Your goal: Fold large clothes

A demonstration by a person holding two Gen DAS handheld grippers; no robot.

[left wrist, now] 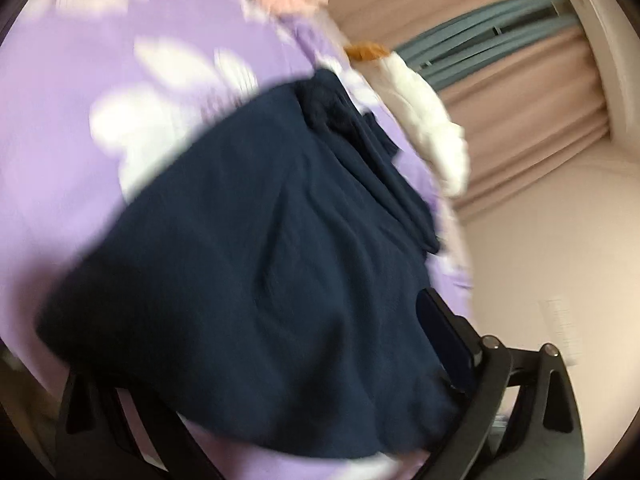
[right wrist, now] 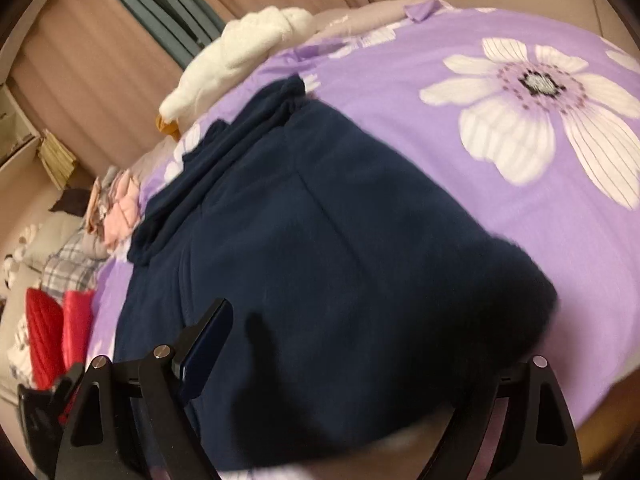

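Note:
A navy blue garment (left wrist: 256, 216) lies spread on a purple bedsheet with big white flowers (left wrist: 100, 60); its bunched sleeves or collar point to the far end (right wrist: 280, 100). My left gripper (left wrist: 256, 320) stands open over the near hem. Its right finger (left wrist: 444, 332) rests by the cloth's edge, and the left finger is hidden by fabric. In the right wrist view the same garment (right wrist: 320, 220) fills the space between the wide-apart jaws of my open right gripper (right wrist: 376, 316). Its left finger (right wrist: 208, 340) shows against the cloth, and a dark fold covers the right one. Both views are blurred.
A white fluffy item (right wrist: 240, 44) and something orange (right wrist: 168, 126) lie at the bed's far edge, before beige curtains (right wrist: 100, 60). Pink and plaid clothes (right wrist: 116, 216) and red items (right wrist: 52, 328) are piled to the left. The purple sheet (right wrist: 520, 200) stretches right.

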